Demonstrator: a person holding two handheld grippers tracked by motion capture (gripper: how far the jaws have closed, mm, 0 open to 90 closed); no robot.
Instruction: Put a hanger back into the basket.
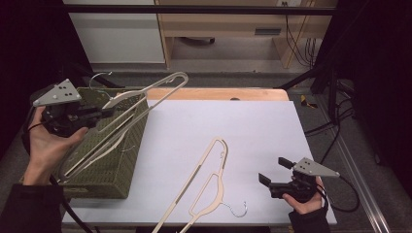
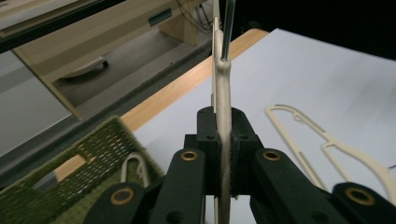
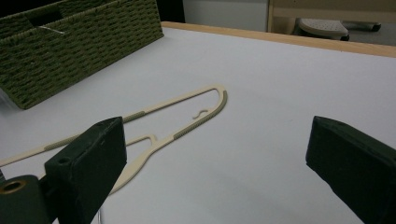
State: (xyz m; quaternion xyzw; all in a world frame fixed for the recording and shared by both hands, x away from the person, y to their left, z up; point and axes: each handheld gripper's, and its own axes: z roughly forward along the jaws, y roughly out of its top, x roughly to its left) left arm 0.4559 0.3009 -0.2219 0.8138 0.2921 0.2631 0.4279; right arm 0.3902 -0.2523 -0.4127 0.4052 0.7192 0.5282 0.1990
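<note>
Jaws of our left gripper [image 1: 104,112] clamp a raised hanger [image 1: 145,94] over the basket [image 1: 104,170]; our right gripper [image 1: 273,171] gapes wide, empty, near the flat hanger [image 1: 206,182].

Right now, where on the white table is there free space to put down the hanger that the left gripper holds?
The broad far-right part of the white table is bare, between the basket, the wooden edge and the lying hanger. The near middle is crowded by that hanger, with the open right gripper beside it. The left gripper clamps the held hanger over the basket.

A white-topped table [image 1: 252,126] carries a green woven basket [image 1: 104,167] and a cream hanger [image 1: 204,187].
</note>
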